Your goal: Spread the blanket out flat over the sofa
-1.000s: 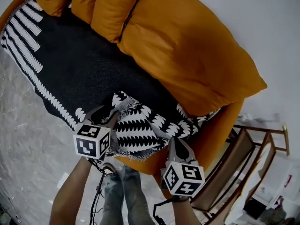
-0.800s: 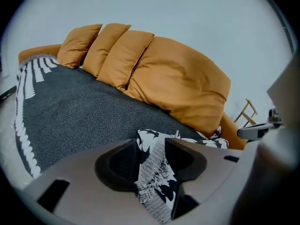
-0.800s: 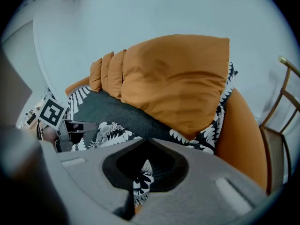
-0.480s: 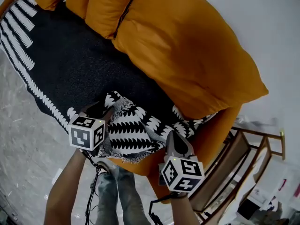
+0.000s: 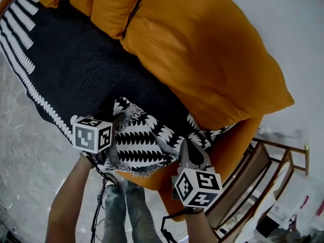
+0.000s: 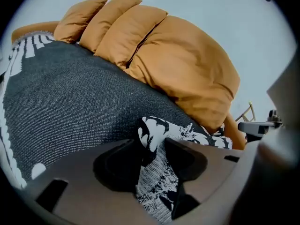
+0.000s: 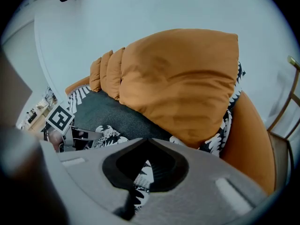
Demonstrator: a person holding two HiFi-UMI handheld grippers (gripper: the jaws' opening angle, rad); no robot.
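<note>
Blanket (image 5: 76,70), coarse-knit, bunches between left tongs (image 5: 116,121) and right tongs (image 5: 186,146).

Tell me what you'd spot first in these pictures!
The huge puffy orange sofa cushions along the back jump out first. Below them, a black-and-white patterned woven blanket covers the seat, with its near corner bunched up at the front edge. There the left gripper and the right gripper each pinch that rumpled part.
</note>
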